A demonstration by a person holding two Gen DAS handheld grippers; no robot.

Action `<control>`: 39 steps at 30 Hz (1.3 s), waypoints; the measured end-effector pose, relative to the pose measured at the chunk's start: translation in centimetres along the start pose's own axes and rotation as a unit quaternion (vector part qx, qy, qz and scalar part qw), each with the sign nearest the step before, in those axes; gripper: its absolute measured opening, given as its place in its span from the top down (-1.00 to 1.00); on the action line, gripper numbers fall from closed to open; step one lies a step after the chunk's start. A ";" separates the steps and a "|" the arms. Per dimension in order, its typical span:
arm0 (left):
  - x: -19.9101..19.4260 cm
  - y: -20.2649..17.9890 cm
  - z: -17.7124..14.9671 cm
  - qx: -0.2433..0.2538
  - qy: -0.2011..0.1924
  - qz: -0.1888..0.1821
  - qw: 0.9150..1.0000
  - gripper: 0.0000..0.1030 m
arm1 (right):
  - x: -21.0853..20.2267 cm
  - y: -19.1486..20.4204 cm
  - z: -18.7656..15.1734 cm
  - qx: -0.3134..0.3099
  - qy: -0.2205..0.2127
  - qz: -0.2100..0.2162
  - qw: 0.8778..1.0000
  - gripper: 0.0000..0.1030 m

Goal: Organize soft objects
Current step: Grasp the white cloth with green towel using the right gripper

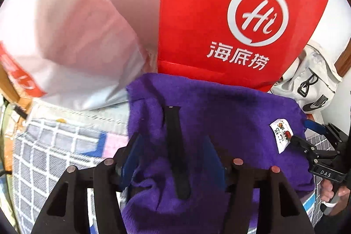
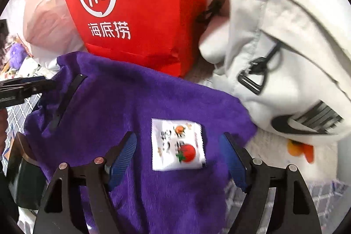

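A purple fleece cloth (image 1: 219, 120) with a black strap (image 1: 175, 146) and a white tomato label (image 1: 282, 135) lies draped over my left gripper (image 1: 173, 159); its blue fingers are spread apart with the cloth bunched between and over them. In the right wrist view the same cloth (image 2: 131, 106) lies under my right gripper (image 2: 178, 157), whose blue fingers stand wide apart on either side of the label (image 2: 177, 145). The left gripper (image 2: 24, 87) shows at the cloth's left edge. The right gripper (image 1: 316, 146) shows at the cloth's right edge.
A red paper bag (image 1: 230, 14) with a white logo stands just behind the cloth, also in the right wrist view (image 2: 140, 10). A white plastic bag (image 1: 72, 36) is at the left. A white Nike bag (image 2: 285, 71) lies at the right. A checked blanket (image 1: 54, 146) lies underneath.
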State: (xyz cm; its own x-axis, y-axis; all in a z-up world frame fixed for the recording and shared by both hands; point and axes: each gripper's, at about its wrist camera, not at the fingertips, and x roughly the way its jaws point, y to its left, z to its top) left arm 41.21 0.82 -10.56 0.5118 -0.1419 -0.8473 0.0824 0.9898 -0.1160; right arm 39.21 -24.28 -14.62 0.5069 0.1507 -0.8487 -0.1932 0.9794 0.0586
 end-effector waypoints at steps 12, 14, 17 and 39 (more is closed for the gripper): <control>-10.4 0.5 -5.3 -0.016 -0.070 0.012 0.997 -0.24 | -9.5 1.4 -5.7 0.055 -0.038 0.035 0.997 -0.51; -12.0 0.5 -6.8 -0.017 -0.076 -0.001 0.997 -0.24 | -10.9 2.0 -7.0 0.062 -0.039 0.047 0.996 -0.51; -13.6 0.1 -9.2 -0.001 -0.068 0.002 0.998 -0.23 | -12.6 3.4 -8.7 0.063 -0.039 0.053 0.996 -0.51; -16.9 3.9 -23.9 -0.055 -0.072 0.022 0.996 -0.24 | -16.3 14.6 -19.8 0.022 -0.043 0.130 0.990 -0.51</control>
State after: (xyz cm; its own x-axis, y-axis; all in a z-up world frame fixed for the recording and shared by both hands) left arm 12.41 7.29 -9.06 0.6314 -0.0912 -0.7701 -0.0329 0.9890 -0.1442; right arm 11.49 -15.10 -10.29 0.5144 0.4069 -0.7549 -0.2908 0.9109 0.2928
